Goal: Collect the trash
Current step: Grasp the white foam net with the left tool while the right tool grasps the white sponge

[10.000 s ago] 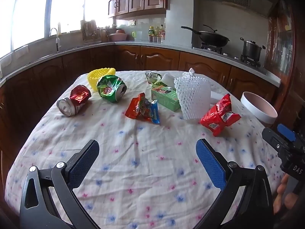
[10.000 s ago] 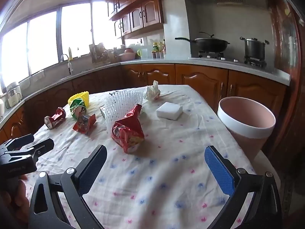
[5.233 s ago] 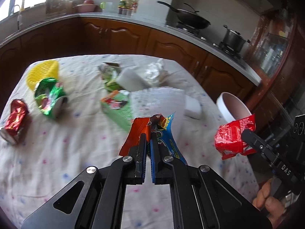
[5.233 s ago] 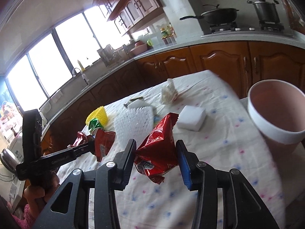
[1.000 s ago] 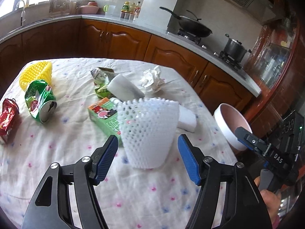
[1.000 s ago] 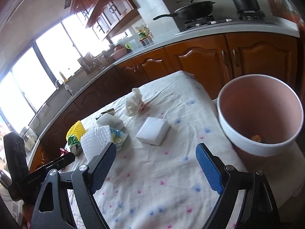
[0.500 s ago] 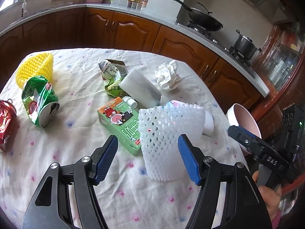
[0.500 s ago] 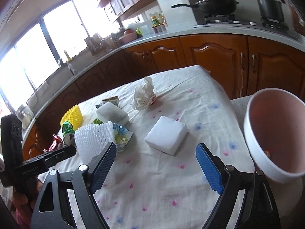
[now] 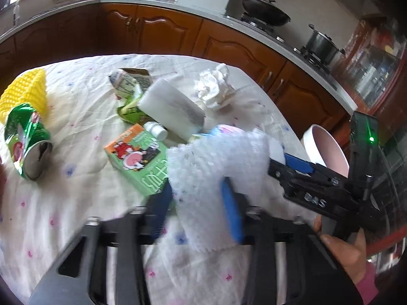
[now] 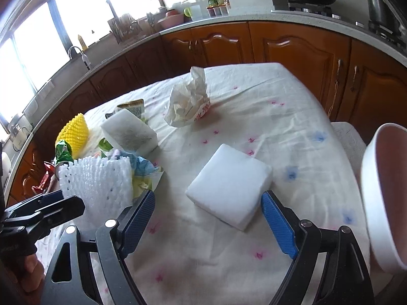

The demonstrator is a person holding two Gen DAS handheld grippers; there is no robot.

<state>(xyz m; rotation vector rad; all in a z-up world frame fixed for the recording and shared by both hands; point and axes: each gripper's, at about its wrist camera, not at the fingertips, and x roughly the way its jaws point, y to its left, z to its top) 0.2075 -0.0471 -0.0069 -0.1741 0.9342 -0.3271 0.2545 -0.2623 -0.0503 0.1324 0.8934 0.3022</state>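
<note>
Your left tool [image 9: 197, 203] is closing its jaws on the white foam fruit net [image 9: 216, 162], squeezed between its pads on the bench [image 9: 63, 198]. Your right tool [image 10: 208, 218] is narrowing but open, the white foam block [image 10: 229, 185] just ahead between its fingers, untouched.

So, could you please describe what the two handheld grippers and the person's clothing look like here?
Both the left gripper and the right gripper have black frames with silver bolts and blue textured finger pads. The right one's body carries white lettering, a glowing green light and a black cable. A pink sleeve covers the right wrist.
</note>
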